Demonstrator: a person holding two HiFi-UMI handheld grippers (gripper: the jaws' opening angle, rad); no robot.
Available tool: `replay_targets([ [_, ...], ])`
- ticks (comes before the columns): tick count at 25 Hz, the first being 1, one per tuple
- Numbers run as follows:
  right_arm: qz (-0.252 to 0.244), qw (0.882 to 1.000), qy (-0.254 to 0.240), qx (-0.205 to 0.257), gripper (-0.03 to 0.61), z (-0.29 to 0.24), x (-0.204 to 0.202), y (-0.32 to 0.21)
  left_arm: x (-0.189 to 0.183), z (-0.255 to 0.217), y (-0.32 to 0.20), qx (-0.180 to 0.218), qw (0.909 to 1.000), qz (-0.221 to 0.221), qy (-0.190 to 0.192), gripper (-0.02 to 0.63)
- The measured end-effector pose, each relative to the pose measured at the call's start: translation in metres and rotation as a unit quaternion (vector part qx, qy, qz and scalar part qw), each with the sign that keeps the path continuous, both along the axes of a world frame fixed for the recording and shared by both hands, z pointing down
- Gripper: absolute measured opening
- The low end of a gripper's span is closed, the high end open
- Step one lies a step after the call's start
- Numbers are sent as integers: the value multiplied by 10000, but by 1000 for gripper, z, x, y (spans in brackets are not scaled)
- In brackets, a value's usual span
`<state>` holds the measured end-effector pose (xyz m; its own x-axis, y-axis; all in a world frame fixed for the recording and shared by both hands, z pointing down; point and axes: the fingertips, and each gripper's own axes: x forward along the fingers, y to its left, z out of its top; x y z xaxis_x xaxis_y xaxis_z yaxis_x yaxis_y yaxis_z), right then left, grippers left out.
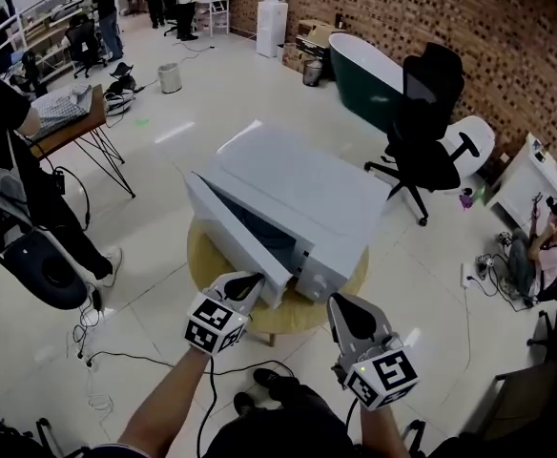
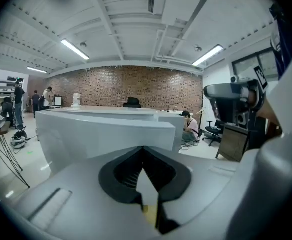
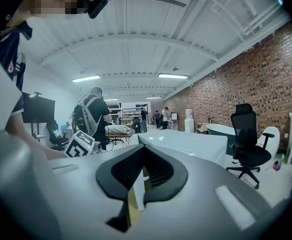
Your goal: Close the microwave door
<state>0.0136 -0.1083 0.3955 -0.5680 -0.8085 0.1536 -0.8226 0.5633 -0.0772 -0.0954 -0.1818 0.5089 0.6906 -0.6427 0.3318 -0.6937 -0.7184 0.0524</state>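
Brick-walled workshop, round table at its centre. The fingers [image 2: 121, 174] of my left gripper [image 1: 244, 282] are pressed together on nothing, their tips at the free edge of the microwave door [image 1: 219, 225]; whether they touch it I cannot tell. My right gripper [image 1: 349, 315], fingers likewise together and empty, hangs over the table's [image 1: 205, 256] near edge, just beside the front corner of the microwave [image 1: 307, 194]. The door stands partly open, angled out toward the table's left edge. To close it well, I judge the left fingertips should bear flat on the door's outer face near that free edge and follow its arc until it latches — steadily, since a hard shove could slide the microwave across the table.
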Motion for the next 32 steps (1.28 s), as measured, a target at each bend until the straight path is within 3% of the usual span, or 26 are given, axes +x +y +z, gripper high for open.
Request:
replay_targets([
  [11,230,9997,28,-68,2,4,28,-15,51,0,-30,-104,9998,-105,158,11],
  [22,177,9997,19,-179,2,11,43,-34,59,0,-33,-123,9994,-261,206,12],
  [27,86,9997,15,-227,2,14,42,-44,69,1,-49,-109,9981,-561,211,12],
  [32,6,9998,-6,-183,2,12,39,-51,67,2,-51,-160,9985,-467,223,12],
])
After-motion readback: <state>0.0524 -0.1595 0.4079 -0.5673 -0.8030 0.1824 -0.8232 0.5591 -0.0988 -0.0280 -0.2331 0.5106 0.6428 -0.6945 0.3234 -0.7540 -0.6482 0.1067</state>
